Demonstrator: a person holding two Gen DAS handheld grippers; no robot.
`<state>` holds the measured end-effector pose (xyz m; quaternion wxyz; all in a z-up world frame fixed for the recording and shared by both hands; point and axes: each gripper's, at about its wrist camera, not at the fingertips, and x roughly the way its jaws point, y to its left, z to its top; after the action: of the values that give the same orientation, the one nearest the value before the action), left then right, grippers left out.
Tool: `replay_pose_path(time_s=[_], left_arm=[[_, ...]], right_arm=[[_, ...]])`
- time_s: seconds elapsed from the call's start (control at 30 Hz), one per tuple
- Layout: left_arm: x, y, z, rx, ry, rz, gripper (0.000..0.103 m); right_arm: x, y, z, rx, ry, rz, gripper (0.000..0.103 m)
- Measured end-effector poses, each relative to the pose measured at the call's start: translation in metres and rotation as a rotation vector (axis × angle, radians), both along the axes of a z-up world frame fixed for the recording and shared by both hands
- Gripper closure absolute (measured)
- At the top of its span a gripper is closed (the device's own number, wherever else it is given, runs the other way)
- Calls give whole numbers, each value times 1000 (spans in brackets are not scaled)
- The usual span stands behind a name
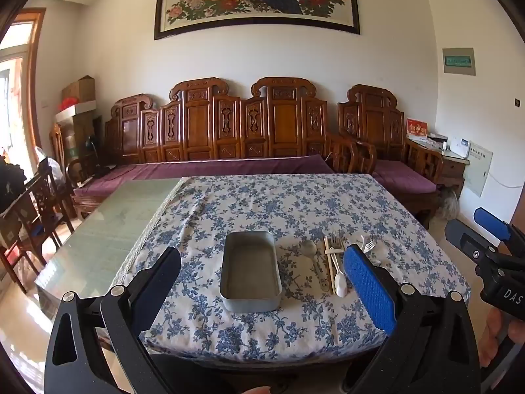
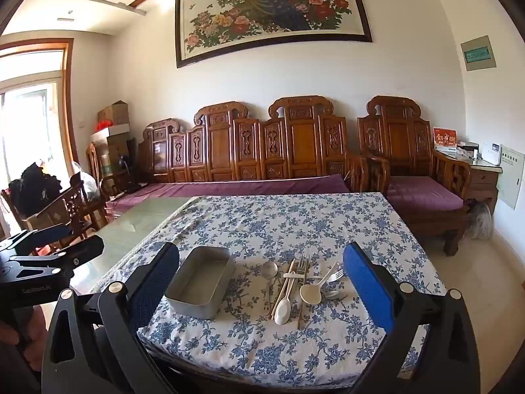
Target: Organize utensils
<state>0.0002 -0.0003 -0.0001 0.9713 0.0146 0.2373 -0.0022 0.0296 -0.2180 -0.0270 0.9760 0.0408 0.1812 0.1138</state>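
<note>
A grey metal box [image 2: 200, 282] sits empty on the table with the blue flower cloth [image 2: 295, 223]. Beside it lies a pile of spoons, forks and chopsticks [image 2: 302, 285]. The left hand-held gripper [image 1: 262, 275] and right hand-held gripper [image 2: 261, 279] are both wide apart, holding nothing, above the table's near edge.

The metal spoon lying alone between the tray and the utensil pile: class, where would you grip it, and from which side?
Grip the metal spoon across its thin handle, near the middle, coming from above. It lies flat on the tablecloth, apart from the tray and the utensil pile, so fingers have room on both sides. The bowl is probably too wide and rounded to pinch securely.
</note>
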Motion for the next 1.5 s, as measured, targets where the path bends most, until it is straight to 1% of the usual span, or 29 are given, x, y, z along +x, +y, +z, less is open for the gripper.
replay_pose_path(time_s=[0.3, 0.47, 0.53, 0.83, 1.5], left_arm=[[0, 0, 0, -2, -5, 0, 7], [1, -1, 0, -2, -1, -1, 7], [-2, -1, 4, -1, -6, 1, 7], [0, -1, 5, -4, -6, 3, 7], [0, 1, 1, -7, -8, 2, 7]], right_arm=[[-1, 1, 4, -5, 2, 4, 3], [-1, 9, 4, -5, -5, 4, 3], [-3, 7, 4, -6, -9, 4, 3], [-3, 6, 4, -4, -9, 7, 3], [-3, 7, 3, -3, -10, 6, 3]])
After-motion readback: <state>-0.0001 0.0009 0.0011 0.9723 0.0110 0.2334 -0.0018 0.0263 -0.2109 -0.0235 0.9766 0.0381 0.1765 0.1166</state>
